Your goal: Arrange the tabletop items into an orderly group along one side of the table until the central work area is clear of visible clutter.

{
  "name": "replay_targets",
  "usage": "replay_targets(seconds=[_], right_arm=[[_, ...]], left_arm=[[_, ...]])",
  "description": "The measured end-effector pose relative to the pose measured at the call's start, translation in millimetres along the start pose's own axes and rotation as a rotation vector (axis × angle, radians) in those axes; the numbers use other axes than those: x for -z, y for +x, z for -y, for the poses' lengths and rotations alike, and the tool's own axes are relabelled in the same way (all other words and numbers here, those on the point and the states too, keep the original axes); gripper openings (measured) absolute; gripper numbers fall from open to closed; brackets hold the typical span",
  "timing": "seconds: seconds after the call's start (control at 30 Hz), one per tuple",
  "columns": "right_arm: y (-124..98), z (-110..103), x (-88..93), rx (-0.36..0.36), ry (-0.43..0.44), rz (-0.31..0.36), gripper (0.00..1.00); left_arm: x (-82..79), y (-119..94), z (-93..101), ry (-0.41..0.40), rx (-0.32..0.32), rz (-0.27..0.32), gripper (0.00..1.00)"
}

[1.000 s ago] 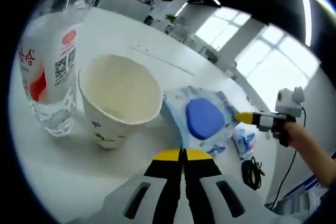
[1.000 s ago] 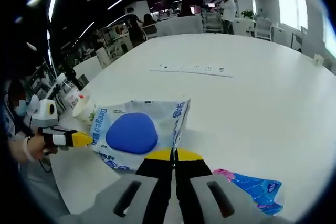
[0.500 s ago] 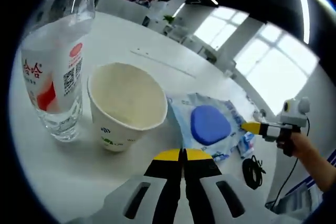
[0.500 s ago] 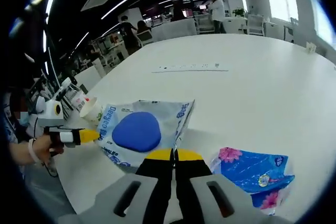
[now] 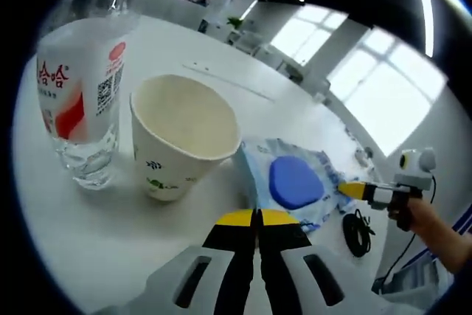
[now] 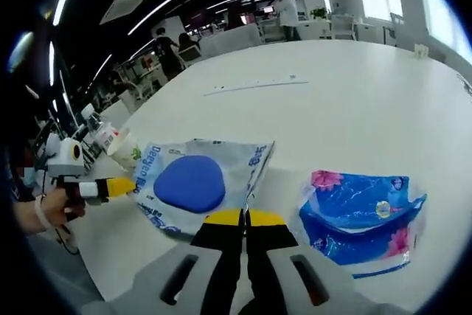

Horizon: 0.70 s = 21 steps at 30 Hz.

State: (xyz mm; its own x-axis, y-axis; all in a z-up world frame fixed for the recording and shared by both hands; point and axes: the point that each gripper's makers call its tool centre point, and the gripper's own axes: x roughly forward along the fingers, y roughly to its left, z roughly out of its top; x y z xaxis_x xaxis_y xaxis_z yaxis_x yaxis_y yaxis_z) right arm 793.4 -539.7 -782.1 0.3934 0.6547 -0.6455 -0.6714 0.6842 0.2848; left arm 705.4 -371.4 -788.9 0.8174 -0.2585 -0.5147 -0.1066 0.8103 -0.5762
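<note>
Since a second ago, my right gripper [image 6: 244, 217] has drawn back, bringing the blue tissue pack [image 6: 359, 214] fully into its view, right of the pouch with the blue oval [image 6: 199, 182]. Both sets of jaws are closed tip to tip, holding nothing. From my left gripper [image 5: 257, 217], the paper cup [image 5: 182, 136] stands just ahead, touching the water bottle [image 5: 77, 97]; beyond lies the pouch, then a black cable [image 5: 357, 232] on the white table [image 6: 354, 101].
</note>
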Motion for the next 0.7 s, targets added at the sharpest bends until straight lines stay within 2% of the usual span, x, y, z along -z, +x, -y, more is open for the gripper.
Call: replay_targets(seconds=[0.43,0.7], right_arm=[[6,5,10.2,0.020,0.042,-0.011,0.00],[9,7,11.1,0.030,0.039,-0.013,0.00]], left_arm=[[5.4,5,-5.1,-0.008,-0.001,-0.025,0.00],[5.1,5,-5.5,-0.013,-0.002,-0.023,0.00]])
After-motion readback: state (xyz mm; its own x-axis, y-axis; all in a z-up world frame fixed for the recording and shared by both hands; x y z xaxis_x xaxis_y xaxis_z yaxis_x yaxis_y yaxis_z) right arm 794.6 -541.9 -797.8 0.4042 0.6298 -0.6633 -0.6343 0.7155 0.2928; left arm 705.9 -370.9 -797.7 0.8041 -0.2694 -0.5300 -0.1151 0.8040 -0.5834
